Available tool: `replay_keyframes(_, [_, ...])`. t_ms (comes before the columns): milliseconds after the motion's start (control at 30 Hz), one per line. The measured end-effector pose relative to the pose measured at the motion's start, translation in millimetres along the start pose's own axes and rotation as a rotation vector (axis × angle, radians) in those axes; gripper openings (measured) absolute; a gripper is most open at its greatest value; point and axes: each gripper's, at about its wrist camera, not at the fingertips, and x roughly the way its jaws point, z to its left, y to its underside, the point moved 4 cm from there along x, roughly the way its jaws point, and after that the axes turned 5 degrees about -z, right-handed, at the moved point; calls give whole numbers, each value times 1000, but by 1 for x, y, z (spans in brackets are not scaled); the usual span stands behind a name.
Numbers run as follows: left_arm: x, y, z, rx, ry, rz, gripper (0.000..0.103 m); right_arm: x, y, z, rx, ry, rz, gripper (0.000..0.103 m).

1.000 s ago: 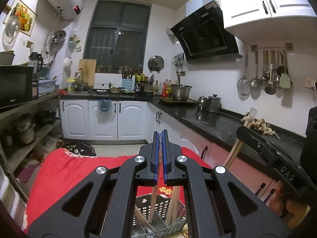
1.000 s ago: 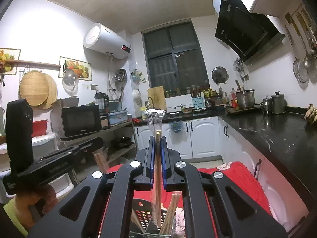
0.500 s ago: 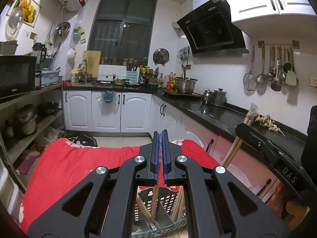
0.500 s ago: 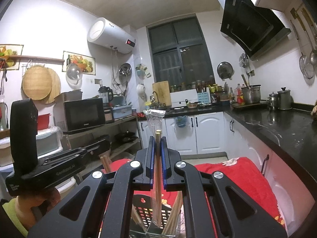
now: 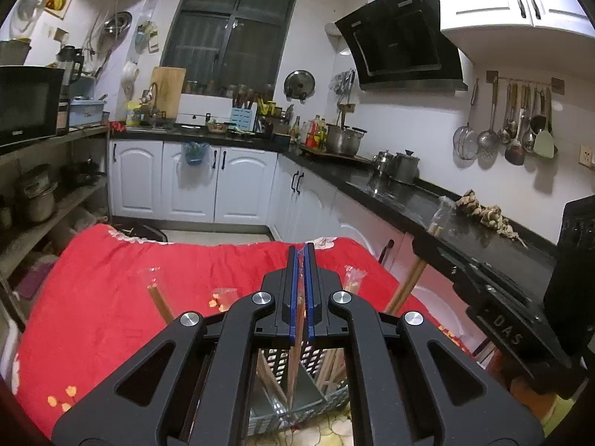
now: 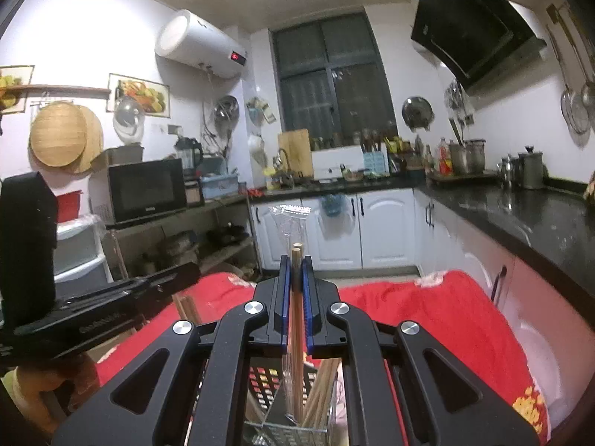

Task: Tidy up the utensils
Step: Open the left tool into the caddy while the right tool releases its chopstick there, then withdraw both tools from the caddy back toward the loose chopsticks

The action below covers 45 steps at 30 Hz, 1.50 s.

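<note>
Right wrist view: the right tongs point(image 6: 296, 290) are pinching a wrapped pair of chopsticks point(image 6: 296, 330), held upright. The clear sleeve and the wooden tips stand above the tongs' ends; the lower part reaches down into the basket point(image 6: 267, 383) directly below. Further chopsticks lean inside the basket, just right of the held pair.

Left wrist view: the left tongs point(image 5: 301, 297) are pressed nearly together, a narrow slit showing between the blue pads. A single stick point(image 5: 293, 375) stands in line below them inside the same basket point(image 5: 316, 401); whether it is gripped or standing free, I cannot tell. Beyond and to the left of these tongs, two more wrapped pairs point(image 5: 158, 293) show over the red cloth point(image 5: 93, 290), and another rises just to the right; their lower ends are hidden.

Assessment: sorting is well along. Several pairs are already in the basket. The right-hand pair is partly lowered and not yet released. Whether any loose items remain on the cloth cannot be confirmed.
</note>
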Motion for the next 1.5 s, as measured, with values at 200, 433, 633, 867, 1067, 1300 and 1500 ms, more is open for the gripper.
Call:
replay_keyframes(200, [-2, 12, -2, 33, -22, 21, 1, 3, 16, -4, 24, 24, 56, 28])
replay_keyframes(433, [-5, 22, 4, 42, -68, 54, 16, -12, 23, -8, -5, 36, 86, 42])
replay_keyframes(633, [-18, 23, 6, 8, -65, 64, 45, -26, 29, -19, 35, 33, 133, 53])
replay_keyframes(867, [-45, 22, 1, 11, -63, 36, 86, -46, 36, -21, 25, 42, 149, 64])
replay_keyframes(1067, [-60, 28, -3, 18, -77, 31, 93, -62, 40, -19, 17, 41, 157, 74])
replay_keyframes(1300, [-69, 45, 0, -6, -89, 56, 93, -75, 46, -19, 14, 35, 175, 78])
replay_keyframes(1500, [-74, 62, 2, -16, -98, 84, 93, -86, 51, -16, 8, 32, 181, 81])
